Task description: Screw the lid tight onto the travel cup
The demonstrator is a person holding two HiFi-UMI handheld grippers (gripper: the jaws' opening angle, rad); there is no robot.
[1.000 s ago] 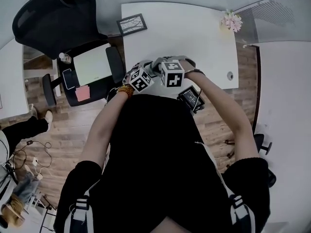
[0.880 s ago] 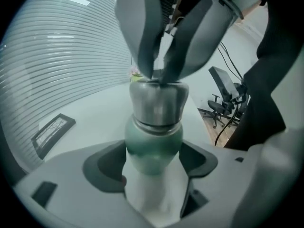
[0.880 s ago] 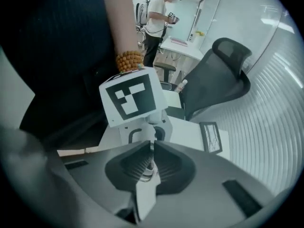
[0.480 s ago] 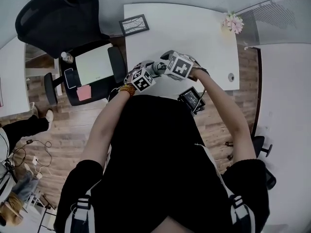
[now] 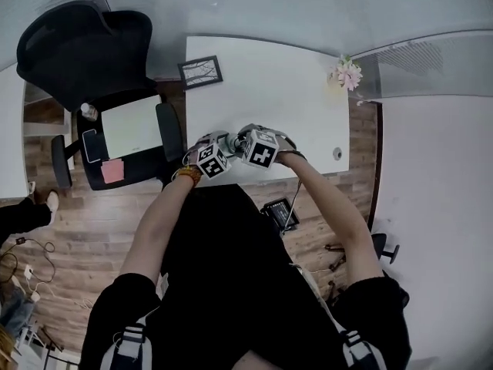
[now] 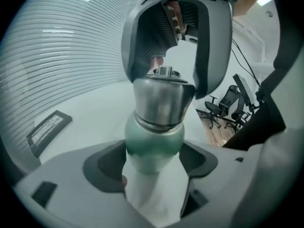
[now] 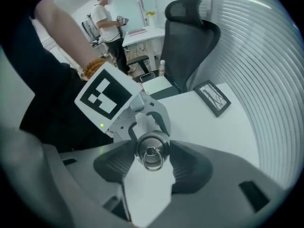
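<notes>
Green and steel, the travel cup (image 6: 154,141) stands upright in the left gripper view. The left claw (image 6: 154,163) is clamped on its green body. At twelve o'clock the right claw (image 6: 166,82) straddles the steel lid (image 6: 164,101).

In the right gripper view that claw points down onto the lid. Its jaws have just been opening, and both pads lie against the lid's rim. A picture frame (image 7: 214,98) lies on the white counter (image 7: 209,127) at two o'clock.

In the head view both claws meet over the counter's six-o'clock edge, with flowers (image 5: 348,73) at one o'clock.
</notes>
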